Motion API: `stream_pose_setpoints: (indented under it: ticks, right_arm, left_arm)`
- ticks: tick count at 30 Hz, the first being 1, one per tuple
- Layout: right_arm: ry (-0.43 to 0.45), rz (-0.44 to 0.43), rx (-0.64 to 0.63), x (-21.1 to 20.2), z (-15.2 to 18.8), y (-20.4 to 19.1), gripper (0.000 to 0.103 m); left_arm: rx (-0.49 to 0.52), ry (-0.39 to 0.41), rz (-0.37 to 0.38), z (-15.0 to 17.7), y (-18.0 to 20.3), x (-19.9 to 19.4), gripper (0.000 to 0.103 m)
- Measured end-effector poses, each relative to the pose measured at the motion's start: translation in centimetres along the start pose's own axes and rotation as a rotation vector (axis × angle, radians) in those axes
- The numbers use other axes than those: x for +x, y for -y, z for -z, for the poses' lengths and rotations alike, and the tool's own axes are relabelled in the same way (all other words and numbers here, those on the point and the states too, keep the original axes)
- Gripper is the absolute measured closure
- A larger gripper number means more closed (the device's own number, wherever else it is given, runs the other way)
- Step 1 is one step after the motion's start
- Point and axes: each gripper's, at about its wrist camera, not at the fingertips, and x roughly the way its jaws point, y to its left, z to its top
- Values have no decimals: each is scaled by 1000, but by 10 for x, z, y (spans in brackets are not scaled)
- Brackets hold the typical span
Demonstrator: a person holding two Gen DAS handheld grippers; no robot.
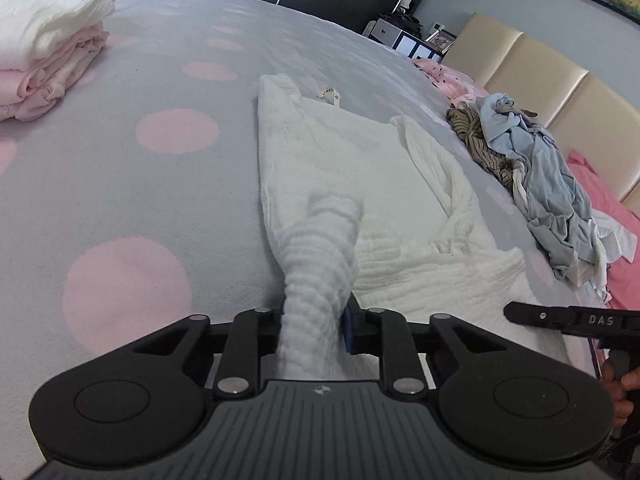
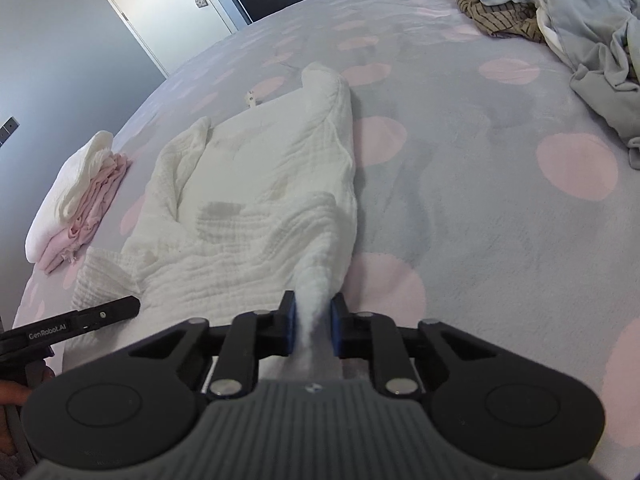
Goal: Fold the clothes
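On the spotted bed [image 1: 120, 184]: one white muslin garment [image 1: 340, 168], lying flat. My left tongs [image 1: 314, 330] and right tongs [image 2: 312, 330] each pinched a near corner, held apart to keep the hem taut for folding; folded stack [image 1: 52, 44] set aside, unfolded heap [image 1: 540, 168] waiting

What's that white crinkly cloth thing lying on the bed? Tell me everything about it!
The white cloth looks like soft, crinkled muslin, wrinkly all over. It lies spread on the grey bedspread with pink dots, partly folded, one side doubled over itself. A small tag sticks out at its far edge. A faint darker patch shows near its middle. Its near edge is lifted and bunched at two spots: the left gripper pinches one, the right gripper pinches the other.
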Motion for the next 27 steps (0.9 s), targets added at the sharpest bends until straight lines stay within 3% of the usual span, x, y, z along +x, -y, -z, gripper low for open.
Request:
stream_pose_setpoints:
  ticks: [6, 11, 15, 20, 27]
  right_arm:
    - [-29, -18, 48, -13, 0, 3, 87]
    - [-36, -6, 23, -10, 2, 4, 86]
    - [-49, 12, 8, 0, 3, 6, 79]
    - [-49, 39, -36, 5, -9, 2, 54]
    - [-36, 42, -23, 15, -48, 12, 53]
  left_arm:
    - [-24, -46, -4, 0, 3, -16, 89]
    - [15, -27, -17, 4, 5, -12, 88]
    - [2, -38, -24, 1, 2, -5, 76]
    - [6, -56, -32, -18, 0, 0, 56]
    - [45, -102, -51, -59, -13, 21, 52]
